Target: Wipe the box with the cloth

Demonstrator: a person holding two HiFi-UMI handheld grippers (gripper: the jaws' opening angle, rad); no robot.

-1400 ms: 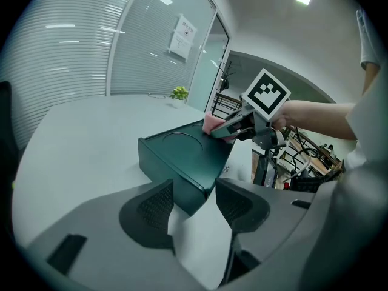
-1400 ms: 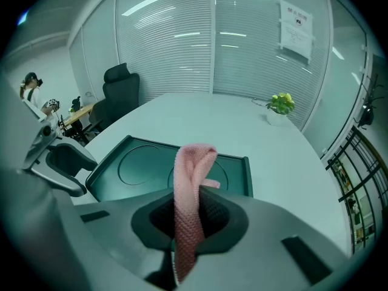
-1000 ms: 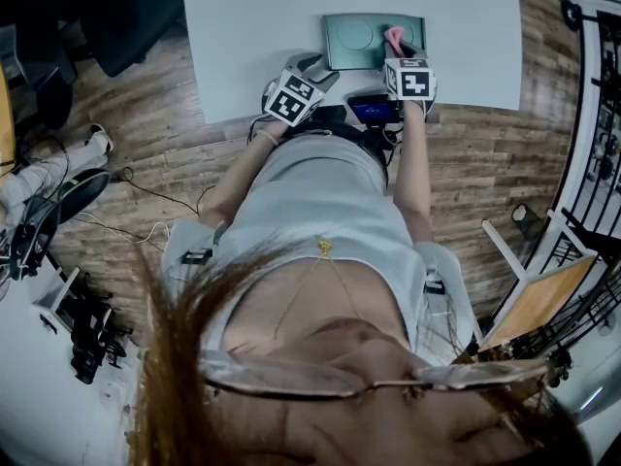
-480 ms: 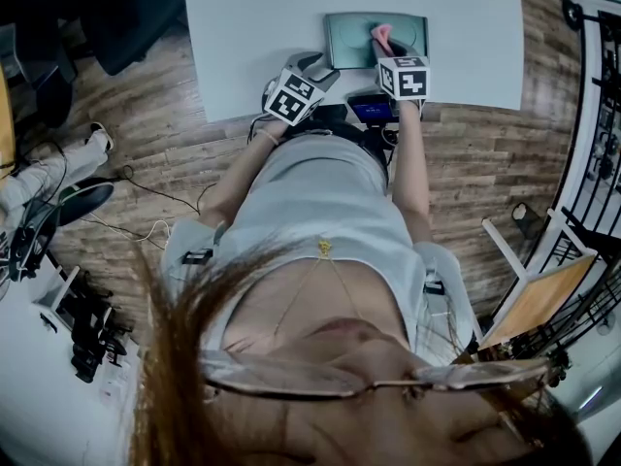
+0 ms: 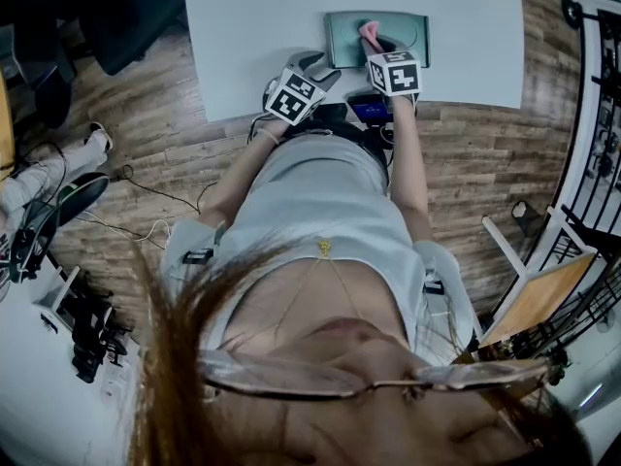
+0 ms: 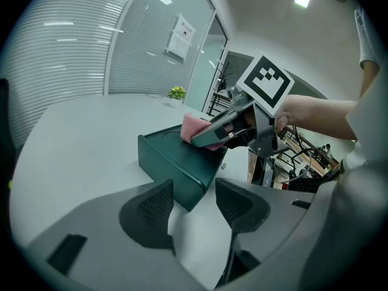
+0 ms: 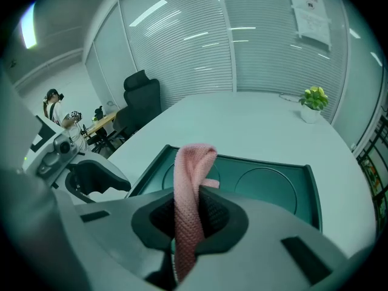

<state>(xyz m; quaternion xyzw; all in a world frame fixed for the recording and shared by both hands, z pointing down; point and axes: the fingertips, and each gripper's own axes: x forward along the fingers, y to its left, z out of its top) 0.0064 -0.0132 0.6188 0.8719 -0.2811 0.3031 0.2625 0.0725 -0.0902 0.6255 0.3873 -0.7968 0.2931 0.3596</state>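
Head view: the right gripper [image 5: 376,47] has slid the pink cloth [image 5: 369,33] leftward over the dark green box [image 5: 342,39] on the counter [image 5: 252,17], so the wiping stroke is going on. Left gripper view: the left gripper [image 6: 194,206] waits with released fingers, and the box corner is just ahead of them. Right gripper view: its fingers grasp the cloth, and the box top lies just beyond them.

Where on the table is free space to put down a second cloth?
The table is bare left of the box, right of it, and beyond it toward the plant. It is crowded at the near edge, where the left tongs and the right tongs holding the cloth are.
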